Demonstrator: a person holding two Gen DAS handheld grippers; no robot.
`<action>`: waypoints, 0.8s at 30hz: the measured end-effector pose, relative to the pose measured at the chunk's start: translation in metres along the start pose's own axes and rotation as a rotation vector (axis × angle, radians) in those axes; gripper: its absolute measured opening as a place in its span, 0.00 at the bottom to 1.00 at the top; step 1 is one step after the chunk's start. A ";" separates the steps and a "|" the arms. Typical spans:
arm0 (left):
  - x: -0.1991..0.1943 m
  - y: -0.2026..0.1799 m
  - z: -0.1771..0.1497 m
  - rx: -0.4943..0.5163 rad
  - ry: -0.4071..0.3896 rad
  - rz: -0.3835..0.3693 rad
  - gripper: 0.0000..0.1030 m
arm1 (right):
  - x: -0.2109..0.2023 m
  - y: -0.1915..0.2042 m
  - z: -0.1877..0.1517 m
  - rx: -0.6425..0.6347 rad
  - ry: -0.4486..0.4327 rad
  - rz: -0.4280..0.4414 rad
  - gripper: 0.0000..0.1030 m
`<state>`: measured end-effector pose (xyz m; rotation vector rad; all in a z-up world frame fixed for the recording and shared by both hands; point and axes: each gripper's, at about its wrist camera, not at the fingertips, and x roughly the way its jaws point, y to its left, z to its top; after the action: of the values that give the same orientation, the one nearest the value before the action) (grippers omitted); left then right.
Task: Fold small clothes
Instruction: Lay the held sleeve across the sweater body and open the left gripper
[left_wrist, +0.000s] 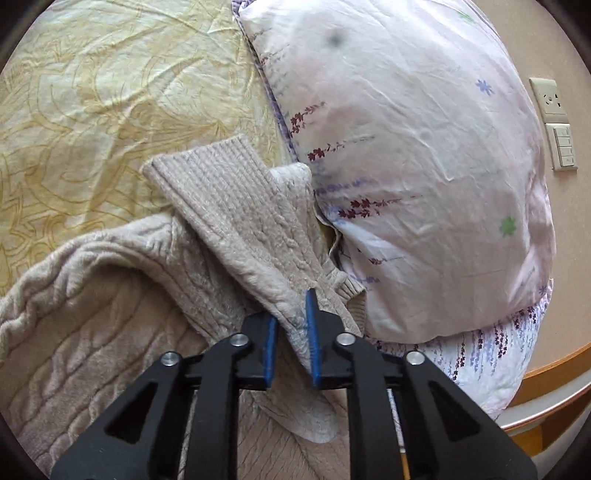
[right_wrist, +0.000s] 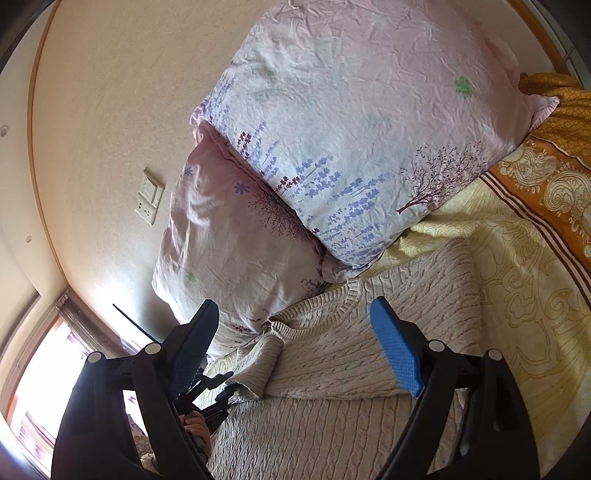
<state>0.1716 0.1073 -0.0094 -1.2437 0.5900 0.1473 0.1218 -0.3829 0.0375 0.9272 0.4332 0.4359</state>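
A beige cable-knit sweater (left_wrist: 110, 295) lies on a yellow patterned bedsheet (left_wrist: 92, 92). My left gripper (left_wrist: 291, 332) is shut on a fold of the sweater's sleeve (left_wrist: 240, 206), whose ribbed cuff points away toward the sheet. In the right wrist view the sweater (right_wrist: 369, 332) lies partly folded below the pillows, with a sleeve folded over at the left. My right gripper (right_wrist: 295, 343) is open and empty, hovering above the sweater's body. The left gripper (right_wrist: 218, 395) shows at the sweater's left edge, holding the sleeve.
Two pale floral pillows (right_wrist: 332, 129) lean against the wall at the head of the bed, close to the sweater (left_wrist: 406, 166). Wall switches (left_wrist: 557, 122) are on the beige wall. An orange patterned blanket (right_wrist: 554, 166) lies at the right. A bright window (right_wrist: 37, 387) is at the lower left.
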 end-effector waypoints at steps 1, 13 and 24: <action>0.000 -0.008 -0.001 0.035 -0.014 -0.004 0.08 | -0.004 -0.001 0.002 0.002 -0.018 -0.004 0.83; 0.052 -0.151 -0.169 0.717 0.287 -0.246 0.07 | -0.023 -0.024 0.016 0.078 -0.106 -0.036 0.83; 0.079 -0.134 -0.297 1.313 0.456 -0.029 0.37 | -0.014 -0.038 0.015 0.107 -0.038 -0.079 0.79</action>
<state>0.1927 -0.2272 0.0063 0.0150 0.8414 -0.5063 0.1248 -0.4199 0.0161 1.0167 0.4605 0.3248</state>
